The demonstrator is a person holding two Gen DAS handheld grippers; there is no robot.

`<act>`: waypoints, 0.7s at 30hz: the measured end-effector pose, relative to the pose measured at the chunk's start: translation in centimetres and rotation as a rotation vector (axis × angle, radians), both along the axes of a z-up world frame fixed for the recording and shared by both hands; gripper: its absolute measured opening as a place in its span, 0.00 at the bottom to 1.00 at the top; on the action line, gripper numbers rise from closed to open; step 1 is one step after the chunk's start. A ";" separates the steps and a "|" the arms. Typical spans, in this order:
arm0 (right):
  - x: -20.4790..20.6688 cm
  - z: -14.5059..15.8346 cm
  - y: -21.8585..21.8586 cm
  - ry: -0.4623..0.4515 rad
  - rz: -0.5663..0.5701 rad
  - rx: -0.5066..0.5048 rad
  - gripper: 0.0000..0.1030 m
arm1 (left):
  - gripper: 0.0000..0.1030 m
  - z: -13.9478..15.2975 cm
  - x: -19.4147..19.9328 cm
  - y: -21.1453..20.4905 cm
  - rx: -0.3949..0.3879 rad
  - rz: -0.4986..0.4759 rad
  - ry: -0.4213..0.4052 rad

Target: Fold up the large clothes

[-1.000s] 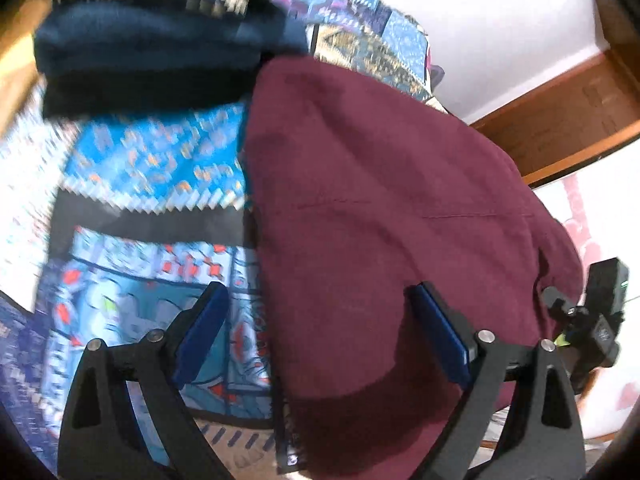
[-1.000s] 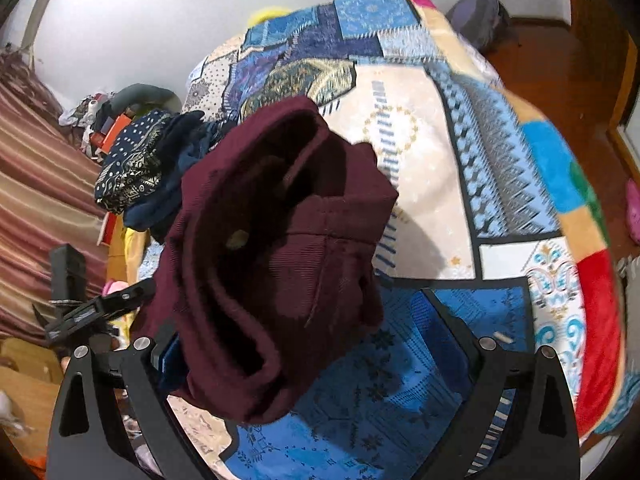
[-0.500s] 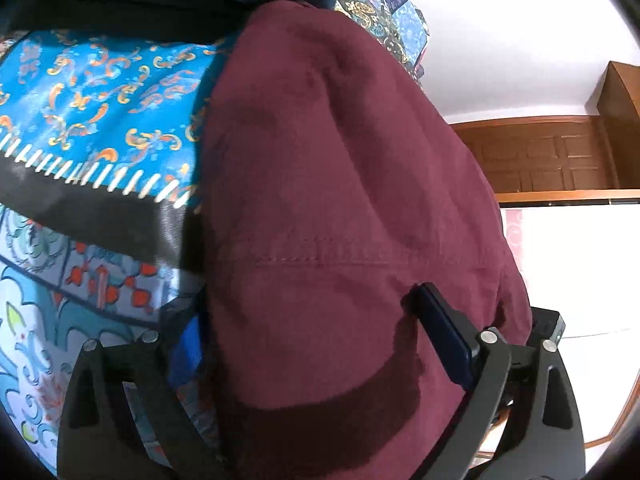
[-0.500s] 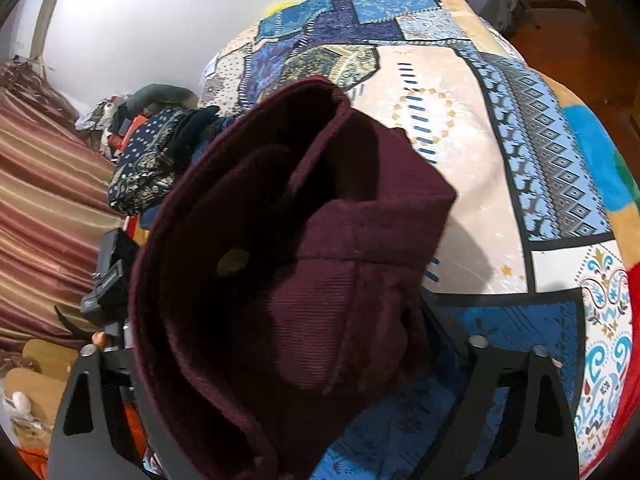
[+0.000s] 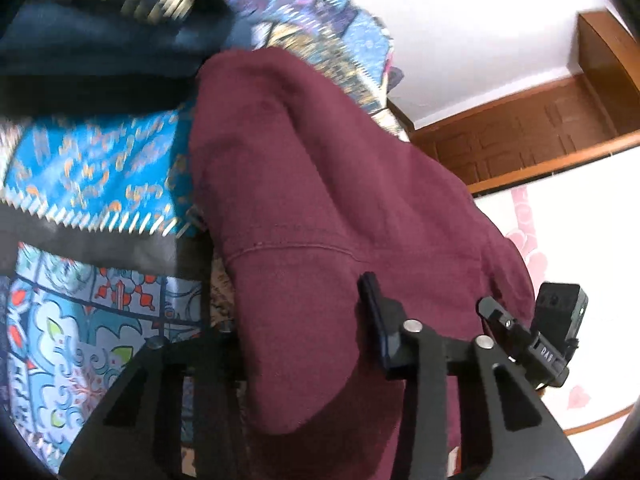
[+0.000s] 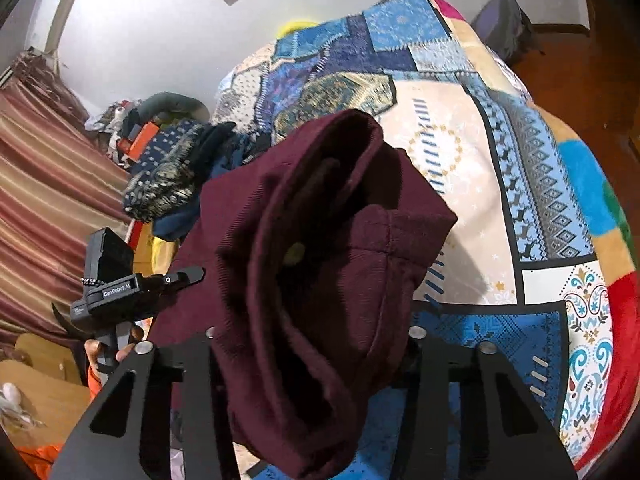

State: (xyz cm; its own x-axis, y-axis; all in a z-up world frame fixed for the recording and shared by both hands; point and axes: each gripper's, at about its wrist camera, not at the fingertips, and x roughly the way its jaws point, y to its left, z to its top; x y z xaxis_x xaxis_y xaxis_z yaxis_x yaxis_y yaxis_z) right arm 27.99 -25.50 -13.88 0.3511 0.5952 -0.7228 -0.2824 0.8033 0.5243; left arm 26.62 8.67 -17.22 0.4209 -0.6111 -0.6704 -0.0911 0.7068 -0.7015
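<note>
A bed covered by a patchwork quilt in blue, cream and red prints (image 6: 460,152) fills most of both wrist views, running from 6 o'clock up to 12 o'clock in the right wrist view. On it, bunched and partly lifted, is the large maroon fabric garment (image 5: 320,208), which takes up the centre of the left wrist view and hangs in thick folds at the centre of the right wrist view (image 6: 320,260). At about 10 o'clock from the garment lies a heap of dark navy and patterned clothes (image 6: 176,176), seen at 11 o'clock in the left wrist view (image 5: 88,48). A brown striped curtain (image 6: 48,184) hangs at 9 o'clock in the right wrist view, and wooden panelling (image 5: 520,136) stands at 2 o'clock in the left wrist view. The left gripper (image 5: 304,332) has just been closing and now clamps a fold of the garment, its jaws narrowed onto the cloth. The right gripper (image 6: 312,344) has likewise just been closing and grips the garment's bunched folds at 6 o'clock. The left gripper also shows at 8 o'clock in the right wrist view (image 6: 120,292).
</note>
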 end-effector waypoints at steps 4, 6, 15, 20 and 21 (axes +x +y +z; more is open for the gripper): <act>-0.4 2.2 -0.5 -0.044 -0.004 0.023 0.37 | 0.35 4.1 -1.2 -0.1 0.016 -0.006 -0.098; -0.6 3.7 -0.5 -0.078 -0.003 0.038 0.37 | 0.34 6.8 -1.6 0.2 0.029 -0.004 -0.163; 1.0 10.0 3.5 -0.223 0.050 0.102 0.37 | 0.34 16.8 -1.3 4.9 0.080 0.059 -0.383; 3.5 11.9 8.7 -0.288 0.112 0.138 0.37 | 0.34 20.3 -0.7 9.4 0.142 0.112 -0.465; 4.0 12.0 9.7 -0.296 0.122 0.146 0.37 | 0.34 20.7 -0.4 10.6 0.151 0.126 -0.475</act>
